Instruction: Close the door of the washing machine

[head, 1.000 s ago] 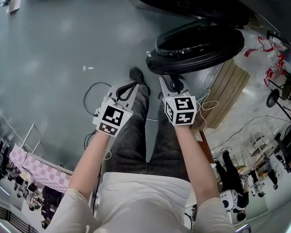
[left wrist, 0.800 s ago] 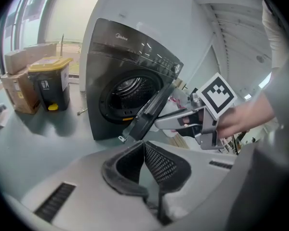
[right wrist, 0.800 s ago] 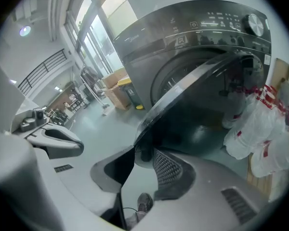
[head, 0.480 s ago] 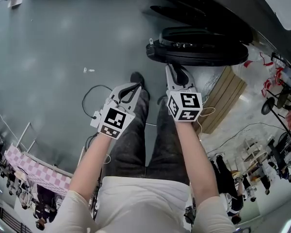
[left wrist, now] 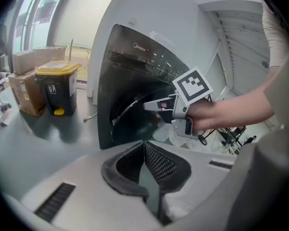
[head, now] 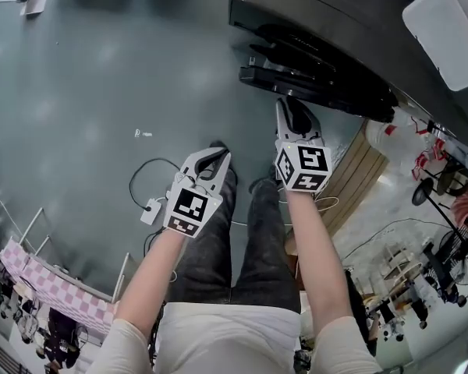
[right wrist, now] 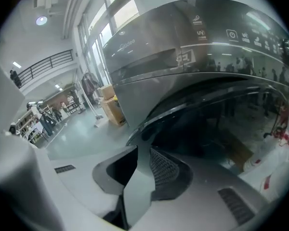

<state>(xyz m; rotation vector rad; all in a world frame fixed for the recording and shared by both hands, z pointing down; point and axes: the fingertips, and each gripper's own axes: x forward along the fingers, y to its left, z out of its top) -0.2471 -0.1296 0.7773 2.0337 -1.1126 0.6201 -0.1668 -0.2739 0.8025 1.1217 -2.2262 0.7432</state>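
dark grey metal fronted the one washing machine (head: 320, 22), and its single door (head: 320, 84) hung almost closed against the drum opening, seen edge-on in the head view with its long axis running left to right. of the two grippers, the right gripper (head: 292, 106) was the nearer: the door's rim lay straight ahead of its tips, close enough that touch could not be ruled out. its jaws had just been closing and stood partly apart with nothing pinched. the left gripper (head: 220, 157) hung well back and to the left over the floor, tips pressed together and empty. a last forward push probably fell to the right hand.
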